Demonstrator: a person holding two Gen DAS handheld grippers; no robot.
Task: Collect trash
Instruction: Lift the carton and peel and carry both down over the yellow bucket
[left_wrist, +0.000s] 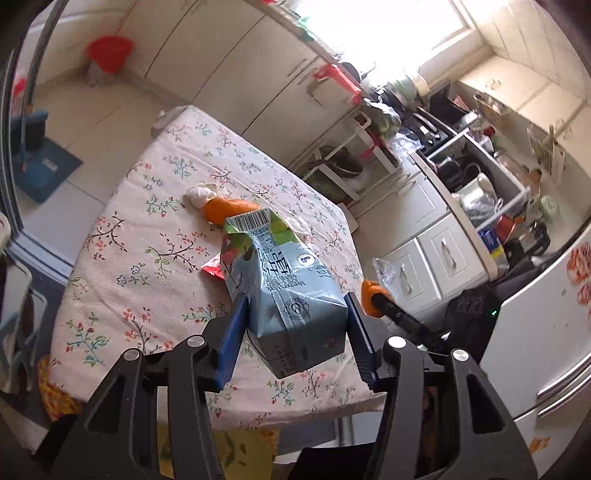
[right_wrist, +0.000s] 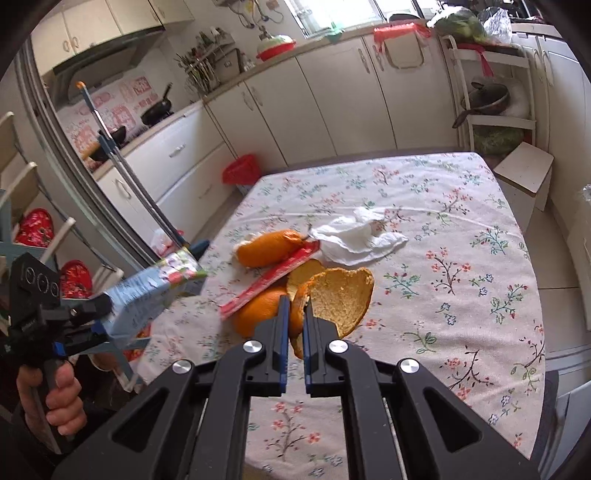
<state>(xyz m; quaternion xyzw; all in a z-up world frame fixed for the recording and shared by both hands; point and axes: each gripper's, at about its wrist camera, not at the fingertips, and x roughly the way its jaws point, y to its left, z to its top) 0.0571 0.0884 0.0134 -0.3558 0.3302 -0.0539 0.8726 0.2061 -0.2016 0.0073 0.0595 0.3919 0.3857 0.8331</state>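
Observation:
My left gripper is shut on a crumpled blue milk carton and holds it above the floral table; the carton also shows in the right wrist view. My right gripper is shut on a large orange peel, lifted just above the table. On the table lie another orange peel, a red wrapper, a crumpled white tissue and more peel under the held piece. In the left wrist view a peel and a tissue ball lie beyond the carton.
A red-lined trash bin stands on the floor beyond the table's far edge; it also shows in the left wrist view. White cabinets line the wall. A small stool sits at the table's far right. A fridge stands right.

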